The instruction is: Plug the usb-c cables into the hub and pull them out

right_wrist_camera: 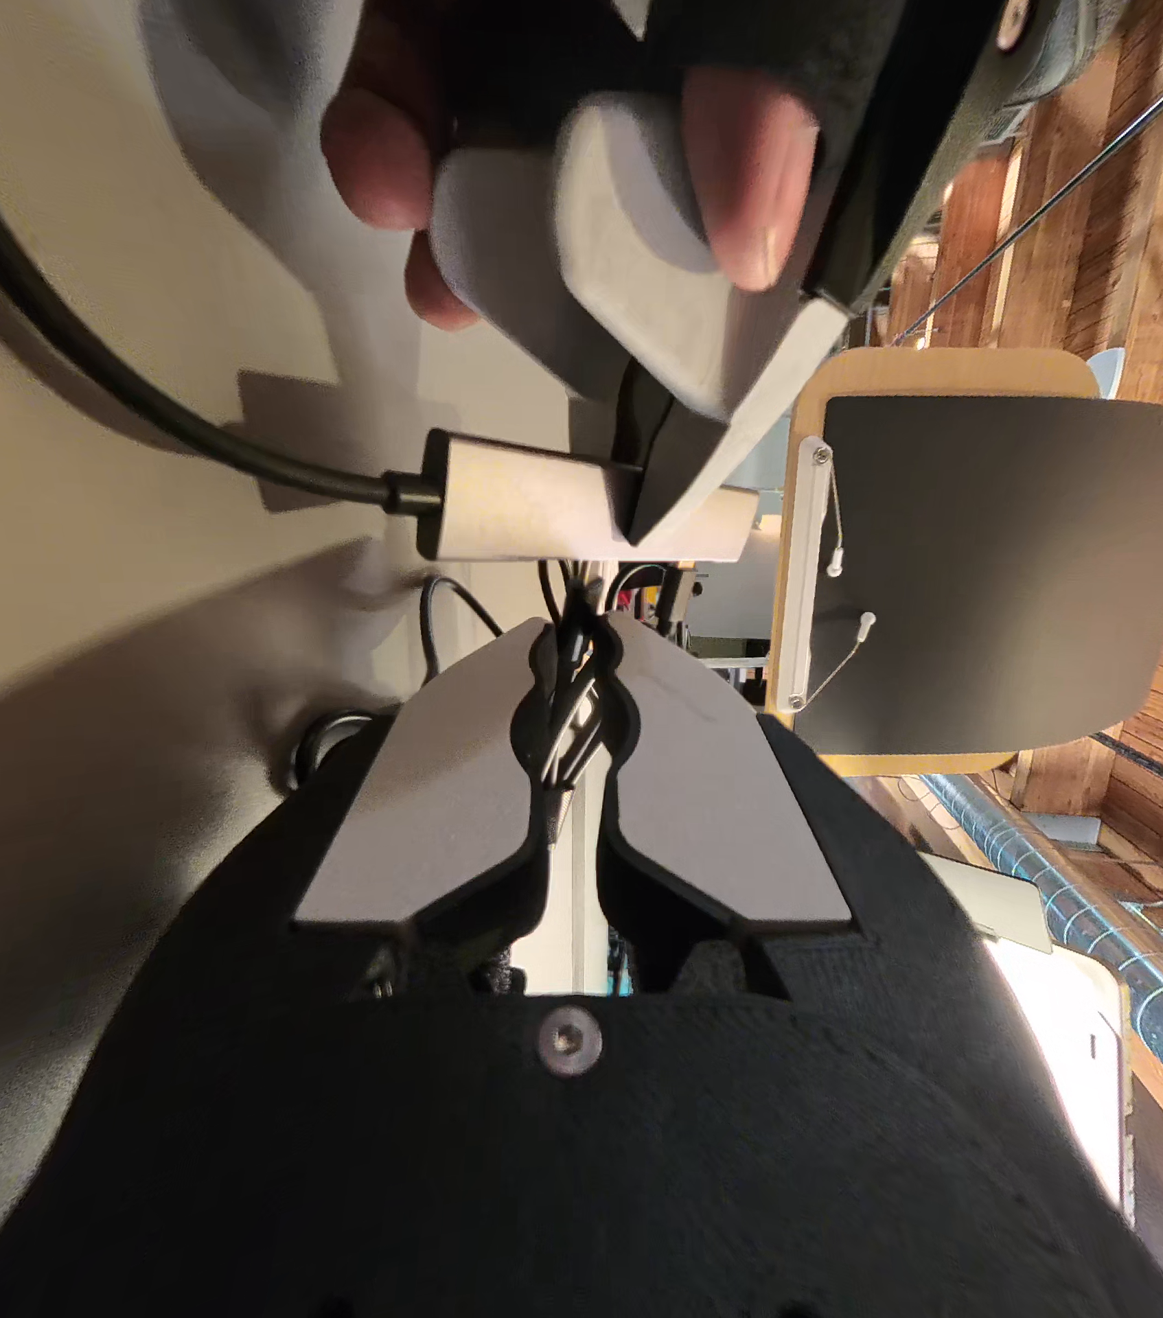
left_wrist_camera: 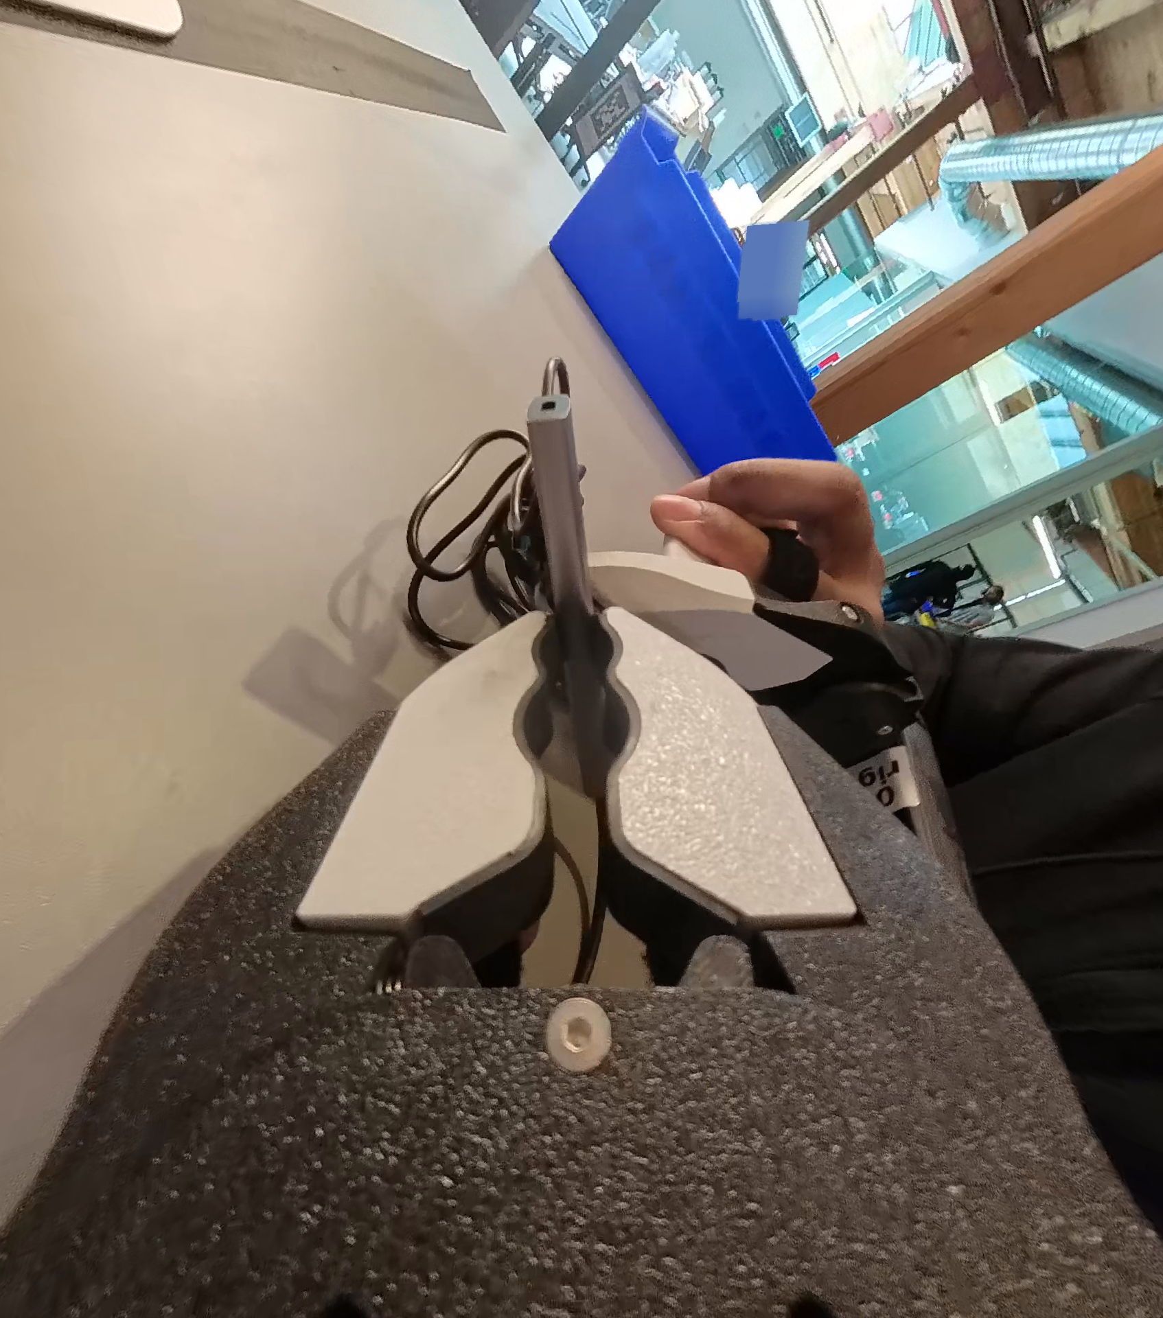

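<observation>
In the left wrist view, my left gripper is shut on the slim grey hub. The hub sticks forward past the fingertips, with a small port showing on its far end. A tangle of black cables lies on the white table behind it. My right gripper, held by a hand, is just to the right of the hub. In the right wrist view, my right gripper is shut on a bunch of thin cables just under the hub. The left gripper clamps the hub from above. The hub's own black lead curves off left.
Both views are turned sideways. A blue plastic bin stands on the table beyond the cables. A grey mat lies at the far table end. A chair with a black back stands past the table edge. Only a small space, under 4 cm, lies between the two pairs of fingers.
</observation>
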`<state>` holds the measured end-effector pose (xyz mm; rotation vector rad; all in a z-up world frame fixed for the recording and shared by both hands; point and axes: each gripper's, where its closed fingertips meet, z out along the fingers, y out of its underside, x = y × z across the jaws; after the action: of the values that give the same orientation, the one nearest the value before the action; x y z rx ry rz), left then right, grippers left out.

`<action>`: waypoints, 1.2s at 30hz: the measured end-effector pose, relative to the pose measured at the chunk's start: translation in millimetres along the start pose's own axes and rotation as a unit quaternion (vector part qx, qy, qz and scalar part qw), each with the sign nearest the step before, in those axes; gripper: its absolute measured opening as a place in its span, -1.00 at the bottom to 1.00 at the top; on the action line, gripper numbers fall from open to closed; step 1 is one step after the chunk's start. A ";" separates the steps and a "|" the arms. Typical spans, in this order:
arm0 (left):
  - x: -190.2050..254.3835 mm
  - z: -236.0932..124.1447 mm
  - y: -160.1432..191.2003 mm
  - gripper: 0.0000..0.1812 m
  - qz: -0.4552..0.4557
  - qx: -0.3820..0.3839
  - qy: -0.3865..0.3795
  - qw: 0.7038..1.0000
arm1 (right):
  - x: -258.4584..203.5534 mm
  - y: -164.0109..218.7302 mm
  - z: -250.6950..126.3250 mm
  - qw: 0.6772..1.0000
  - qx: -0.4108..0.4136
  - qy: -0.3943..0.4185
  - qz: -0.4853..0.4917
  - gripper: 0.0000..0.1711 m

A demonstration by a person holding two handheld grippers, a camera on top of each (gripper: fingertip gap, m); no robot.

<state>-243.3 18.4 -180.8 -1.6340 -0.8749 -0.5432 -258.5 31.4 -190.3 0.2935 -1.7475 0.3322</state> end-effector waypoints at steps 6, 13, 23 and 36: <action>-3.1 7.5 -1.5 -0.89 -0.079 0.024 -0.003 0.997 | -3.4 4.5 4.0 1.000 -0.020 -0.010 0.005 -0.90; -4.6 5.6 -6.2 -0.90 -0.113 0.051 0.001 0.992 | 1.7 9.6 5.6 0.999 -0.032 -0.002 0.028 -0.91; -5.3 6.7 -11.3 -0.90 -0.165 0.084 0.016 0.982 | 6.3 12.3 7.4 0.998 -0.041 0.007 0.044 -0.92; -8.6 5.8 -16.2 -0.90 -0.237 0.122 0.040 0.963 | 7.6 12.5 9.0 0.998 -0.039 0.016 0.037 -0.92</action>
<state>-261.9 23.0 -178.6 -1.1695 -1.2310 -0.7896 -272.9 39.4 -185.3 0.1656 -1.7383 0.3198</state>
